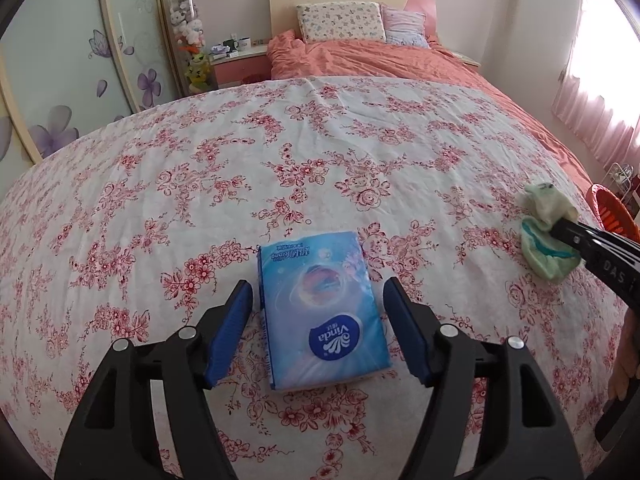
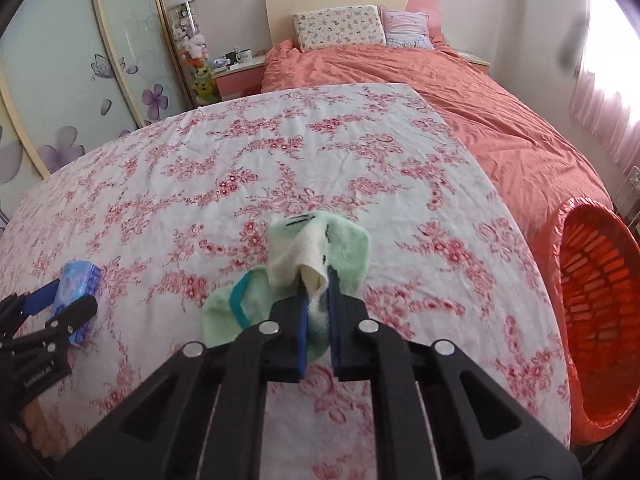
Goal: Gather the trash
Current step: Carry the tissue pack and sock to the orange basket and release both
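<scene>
A blue Vinda tissue pack (image 1: 324,312) lies flat on the floral sheet (image 1: 280,152). My left gripper (image 1: 318,294) is open, its blue pads on either side of the pack, not touching it. My right gripper (image 2: 318,280) is shut on a pale green sock (image 2: 316,248) with a teal band and holds it just above the sheet. The sock (image 1: 548,232) and right gripper also show at the right of the left wrist view. The pack (image 2: 78,280) and left gripper show at the left of the right wrist view.
An orange basket lined with an orange bag (image 2: 592,320) stands off the bed's right side. An orange duvet (image 2: 460,92) and two pillows (image 2: 340,26) lie at the head. A nightstand with mugs (image 2: 240,60) and a flowered wardrobe (image 2: 60,80) stand at left.
</scene>
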Tool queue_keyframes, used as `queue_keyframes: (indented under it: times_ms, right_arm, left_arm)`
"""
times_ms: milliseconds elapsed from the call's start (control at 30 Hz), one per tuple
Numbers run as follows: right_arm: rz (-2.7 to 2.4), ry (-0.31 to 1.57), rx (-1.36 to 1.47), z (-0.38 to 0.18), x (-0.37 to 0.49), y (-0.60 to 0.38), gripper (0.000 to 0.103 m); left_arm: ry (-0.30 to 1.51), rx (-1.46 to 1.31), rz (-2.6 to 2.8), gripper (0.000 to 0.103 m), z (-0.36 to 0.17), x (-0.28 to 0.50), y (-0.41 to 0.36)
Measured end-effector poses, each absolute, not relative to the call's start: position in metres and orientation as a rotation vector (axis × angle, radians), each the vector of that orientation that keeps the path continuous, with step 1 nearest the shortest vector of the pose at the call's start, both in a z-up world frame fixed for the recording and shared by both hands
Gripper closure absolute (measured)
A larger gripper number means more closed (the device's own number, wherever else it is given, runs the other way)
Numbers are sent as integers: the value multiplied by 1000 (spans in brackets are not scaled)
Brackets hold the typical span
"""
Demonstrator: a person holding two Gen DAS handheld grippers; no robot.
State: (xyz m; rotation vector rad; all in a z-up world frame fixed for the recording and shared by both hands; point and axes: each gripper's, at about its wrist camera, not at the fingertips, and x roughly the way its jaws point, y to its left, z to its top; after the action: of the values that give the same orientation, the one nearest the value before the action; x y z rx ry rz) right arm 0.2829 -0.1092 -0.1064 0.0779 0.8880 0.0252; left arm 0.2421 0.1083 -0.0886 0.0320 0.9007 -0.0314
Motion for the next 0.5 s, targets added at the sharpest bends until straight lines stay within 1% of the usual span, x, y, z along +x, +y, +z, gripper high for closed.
queue_keyframes:
  times_ms: [500]
  right_arm:
    - [1, 894, 67, -112, 274, -109, 92]
  left_arm:
    - [898, 17, 10, 35, -92, 239, 109]
